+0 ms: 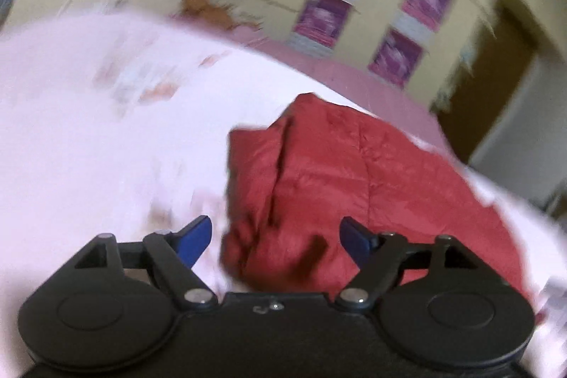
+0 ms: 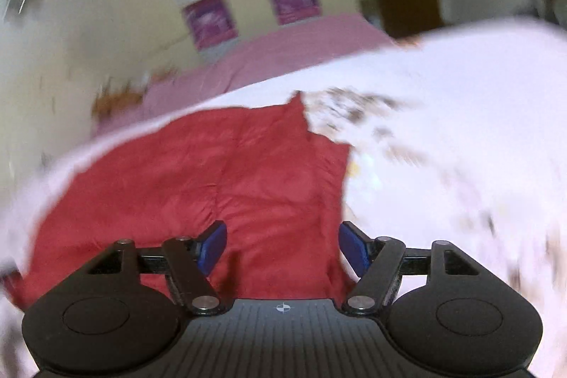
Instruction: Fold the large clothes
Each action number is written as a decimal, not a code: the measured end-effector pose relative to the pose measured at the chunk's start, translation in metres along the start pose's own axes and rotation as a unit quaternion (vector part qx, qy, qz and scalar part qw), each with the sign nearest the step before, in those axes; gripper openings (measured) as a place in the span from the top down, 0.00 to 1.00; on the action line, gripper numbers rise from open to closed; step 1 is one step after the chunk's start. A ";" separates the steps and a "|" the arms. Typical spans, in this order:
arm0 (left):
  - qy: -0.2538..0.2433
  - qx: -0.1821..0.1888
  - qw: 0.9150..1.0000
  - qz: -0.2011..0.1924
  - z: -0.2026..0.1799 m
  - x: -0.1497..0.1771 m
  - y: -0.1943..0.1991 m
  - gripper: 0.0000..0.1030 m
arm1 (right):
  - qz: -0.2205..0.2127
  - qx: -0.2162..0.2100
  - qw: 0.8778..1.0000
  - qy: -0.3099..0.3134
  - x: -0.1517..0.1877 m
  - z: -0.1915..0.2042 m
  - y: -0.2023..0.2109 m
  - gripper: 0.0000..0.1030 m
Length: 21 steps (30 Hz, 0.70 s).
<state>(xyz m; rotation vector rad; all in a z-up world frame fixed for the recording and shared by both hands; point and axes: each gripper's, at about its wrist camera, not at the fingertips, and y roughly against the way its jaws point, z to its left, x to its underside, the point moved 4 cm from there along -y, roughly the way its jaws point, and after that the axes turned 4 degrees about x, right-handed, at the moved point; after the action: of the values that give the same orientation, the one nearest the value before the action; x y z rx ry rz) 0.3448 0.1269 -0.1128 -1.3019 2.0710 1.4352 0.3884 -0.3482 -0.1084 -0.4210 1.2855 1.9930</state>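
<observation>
The crumpled red fabric garment (image 1: 354, 183) lies on the white patterned bed sheet (image 1: 106, 130). In the left wrist view it lies a little to the right, and the sheet stretches away on its left. In the right wrist view the garment (image 2: 212, 183) lies to the left, with the sheet (image 2: 460, 130) on its right. Behind the sheet, at the far edge, comes a pink cover (image 2: 283, 52). Behind this stands the cream wall (image 2: 88, 41), and four purple posters (image 1: 375, 9) hang on it in two columns.
</observation>
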 end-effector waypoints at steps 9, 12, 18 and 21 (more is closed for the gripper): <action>0.172 0.065 0.983 0.006 0.022 0.025 -0.015 0.43 | 0.052 -0.077 0.967 -0.236 0.035 -0.053 0.002 0.33; 0.194 0.076 0.978 0.006 0.020 0.020 -0.028 0.45 | 0.047 -0.089 0.962 -0.252 0.034 -0.055 -0.004 0.33; 0.224 0.084 0.971 -0.003 0.022 0.014 -0.052 0.49 | 0.042 -0.095 0.962 -0.254 0.029 -0.044 -0.024 0.33; 0.225 0.082 0.971 -0.005 0.023 0.008 -0.061 0.53 | 0.034 -0.089 0.964 -0.248 0.026 -0.038 -0.032 0.34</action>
<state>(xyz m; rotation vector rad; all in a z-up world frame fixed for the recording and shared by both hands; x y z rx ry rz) 0.3846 0.1372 -0.1643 -1.6826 2.3928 1.0016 0.3889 -0.3638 -0.1622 0.0496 0.8200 2.1019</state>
